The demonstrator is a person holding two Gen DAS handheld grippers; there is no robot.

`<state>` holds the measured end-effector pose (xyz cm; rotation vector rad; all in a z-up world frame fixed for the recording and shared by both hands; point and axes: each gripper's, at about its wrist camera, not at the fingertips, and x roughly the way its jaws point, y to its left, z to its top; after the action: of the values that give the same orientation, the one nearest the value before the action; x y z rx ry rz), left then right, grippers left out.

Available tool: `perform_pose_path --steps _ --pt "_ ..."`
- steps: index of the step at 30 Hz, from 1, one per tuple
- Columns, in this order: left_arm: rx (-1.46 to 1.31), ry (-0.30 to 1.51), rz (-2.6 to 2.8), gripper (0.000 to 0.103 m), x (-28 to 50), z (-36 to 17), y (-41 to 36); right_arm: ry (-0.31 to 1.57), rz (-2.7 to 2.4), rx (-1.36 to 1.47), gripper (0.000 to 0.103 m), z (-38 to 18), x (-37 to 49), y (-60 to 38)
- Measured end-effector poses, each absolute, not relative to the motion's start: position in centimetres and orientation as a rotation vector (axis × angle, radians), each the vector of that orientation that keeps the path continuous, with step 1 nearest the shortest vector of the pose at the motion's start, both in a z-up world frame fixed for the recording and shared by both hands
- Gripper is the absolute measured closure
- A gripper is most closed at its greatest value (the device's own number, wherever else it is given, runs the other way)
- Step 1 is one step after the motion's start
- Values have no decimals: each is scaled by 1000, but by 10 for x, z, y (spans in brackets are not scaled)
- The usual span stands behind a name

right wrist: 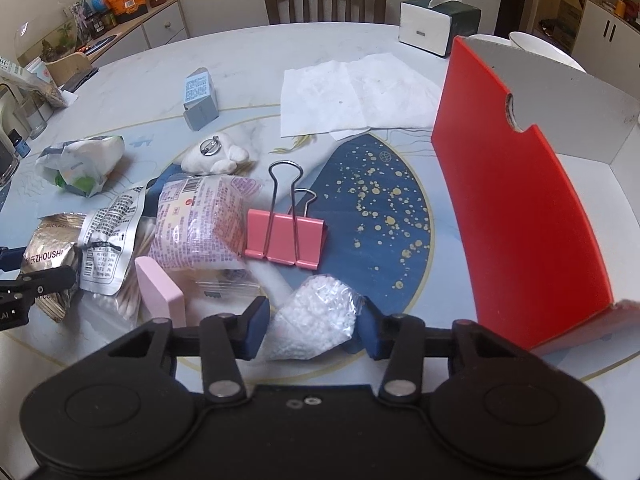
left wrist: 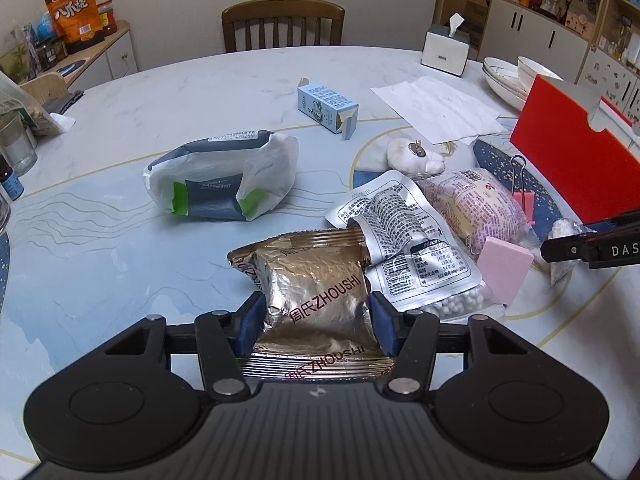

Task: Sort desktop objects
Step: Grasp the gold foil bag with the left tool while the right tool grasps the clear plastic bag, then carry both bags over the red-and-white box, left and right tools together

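- Left gripper (left wrist: 318,322) sits nearest, its blue pads pressing both sides of a gold foil packet (left wrist: 316,292); the foil bulges between them, so this reads as a clamp ready for lifting.
- Just beyond and right of that packet lie a silver pouch (left wrist: 396,240), a pink block (left wrist: 506,262) and a pink-printed bag (left wrist: 476,200), overlapping in a heap, probably unsorted.
- Ahead and left, well apart, rests a white and grey bag (left wrist: 224,178); bare table (left wrist: 100,264) lies left of the gripper, giving open room that way.
- Right gripper (right wrist: 312,330) has closed on a clear bag of white beads (right wrist: 316,316); both pads touch the bag's sides.
- Just ahead of it lies a pink binder clip (right wrist: 285,242), handles pointing away.
- Right of it, near, stands a red box (right wrist: 516,200), its open side facing away from the gripper, likely the sorting bin; its tall red wall is the edge to clear.
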<state>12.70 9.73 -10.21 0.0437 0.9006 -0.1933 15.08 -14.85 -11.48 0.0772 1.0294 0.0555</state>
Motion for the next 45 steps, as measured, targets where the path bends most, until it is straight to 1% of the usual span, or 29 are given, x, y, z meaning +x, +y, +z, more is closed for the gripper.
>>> perform_pose_path --steps 8,16,29,35,45 --pt "-10 894 -202 54 119 -95 109 1029 55 90 60 -106 137 -147" --pt "-48 889 -211 56 104 -92 119 1023 78 111 63 -93 117 -143" --pt "-86 855 -207 56 80 -66 119 983 141 124 64 -59 94 -151" --pt "-92 820 -196 56 74 -45 102 939 169 136 64 -36 90 -176" --pt "-55 767 -262 56 76 -12 34 861 197 118 64 -3 88 -232"
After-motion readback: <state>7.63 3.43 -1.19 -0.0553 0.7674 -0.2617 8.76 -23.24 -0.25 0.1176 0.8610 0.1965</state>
